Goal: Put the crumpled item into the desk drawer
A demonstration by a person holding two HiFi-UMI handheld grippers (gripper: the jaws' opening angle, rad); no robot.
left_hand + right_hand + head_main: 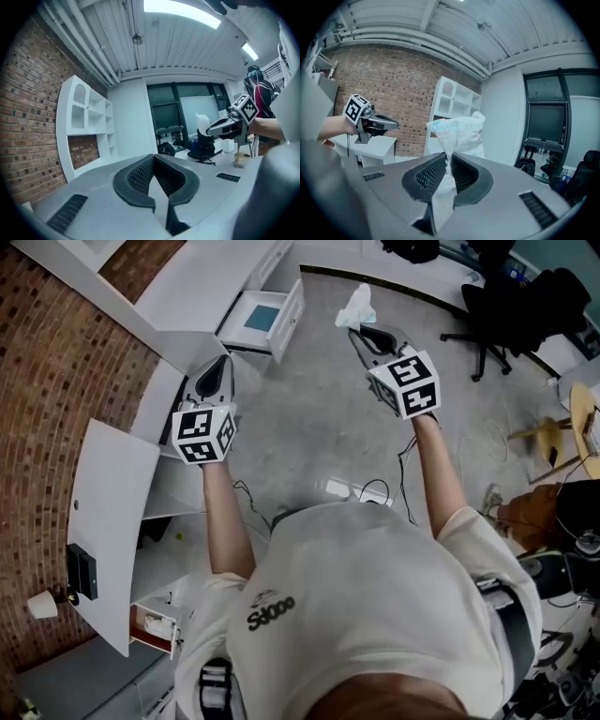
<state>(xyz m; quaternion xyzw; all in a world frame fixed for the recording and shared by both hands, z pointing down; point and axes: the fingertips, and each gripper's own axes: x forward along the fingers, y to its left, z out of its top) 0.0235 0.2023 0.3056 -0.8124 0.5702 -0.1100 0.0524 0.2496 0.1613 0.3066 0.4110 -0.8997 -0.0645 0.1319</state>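
The right gripper [447,157] had its two fingers [429,176] pinched together on the one crumpled item [459,133], a white, bag-like wad with pale blue print. The wad's lower part was squeezed in the narrow gap between the fingers. The rest bulged up above the tips.

The left gripper [153,157] had its two fingers [136,177] brought together at the tips, with nothing between them.

In the head view the crumpled item [357,306] stuck out ahead of the right gripper [361,334], up over the grey floor [309,427]. It was off to the right of the single open drawer [289,322] and not touching it. That drawer stood pulled out from the white curved bench [202,287], showing a bluish bottom. The left gripper [217,371] pointed forward just beside the bench edge, below and left of the drawer.

There were two grippers, and each carried one cube with square markers. Both forearms were bare and stretched forward from a cream T-shirt [366,596]. The right arm reached farther ahead than the left, and the two grippers were well apart.

Each gripper view caught the other gripper off to one side, held out level in a hand. Farther out were a brick wall [47,381] on the left, one white shelf unit [454,105] against it, and one black office chair [506,306] at the upper right.
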